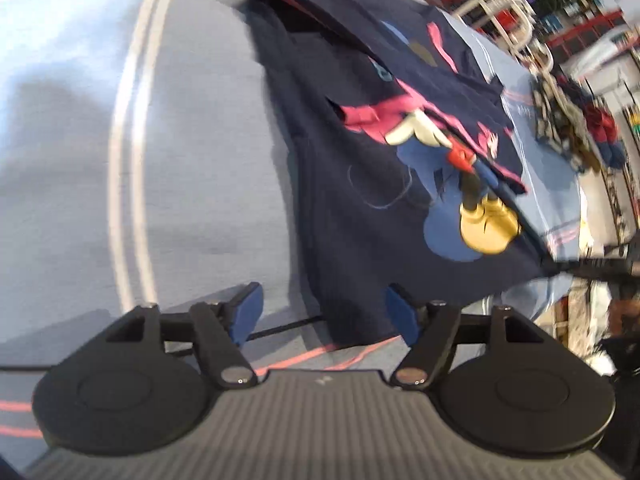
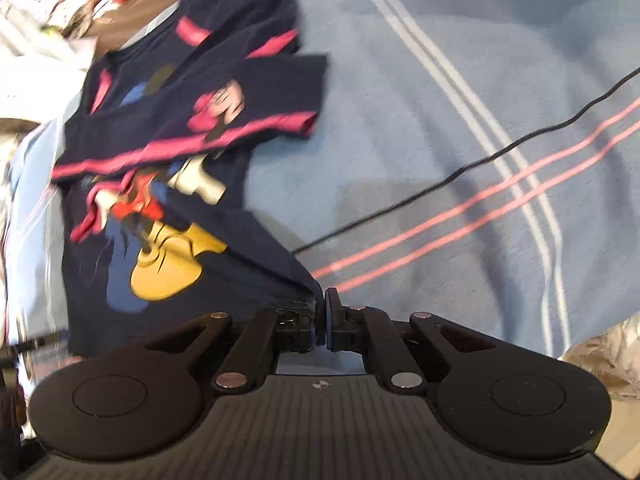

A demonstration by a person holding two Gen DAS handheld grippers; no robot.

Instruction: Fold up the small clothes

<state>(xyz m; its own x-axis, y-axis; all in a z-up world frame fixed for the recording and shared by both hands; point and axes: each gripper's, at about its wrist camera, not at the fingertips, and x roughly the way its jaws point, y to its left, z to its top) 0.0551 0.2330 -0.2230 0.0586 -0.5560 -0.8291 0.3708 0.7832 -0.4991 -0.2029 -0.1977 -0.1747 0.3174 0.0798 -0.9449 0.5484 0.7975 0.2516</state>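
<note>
Navy shirt (image 2: 168, 152) with cartoon print lies rumpled on blue striped cloth (image 2: 440, 140), toward 10 o'clock in right view.

Right gripper (image 2: 323, 312) pressed together, pinching shirt's hem corner. Left gripper (image 1: 324, 312) spread, holding nothing, shirt edge between its pads.

Risks:
- thin pinch may slip if pulled hard
- one-corner pull may drag and bunch shirt
- black cable (image 2: 460, 172) just beside shirt could snag

In my right wrist view the garment (image 2: 168, 160) lies on the bedsheet (image 2: 440, 120), filling the left half of the frame, its near corner running down to my right gripper (image 2: 323, 312) at bottom centre. A cable (image 2: 460, 172) crosses the sheet to its right. In my left wrist view the garment (image 1: 360, 200) sits centre-right, its lower edge just inside my left gripper (image 1: 324, 312).
</note>
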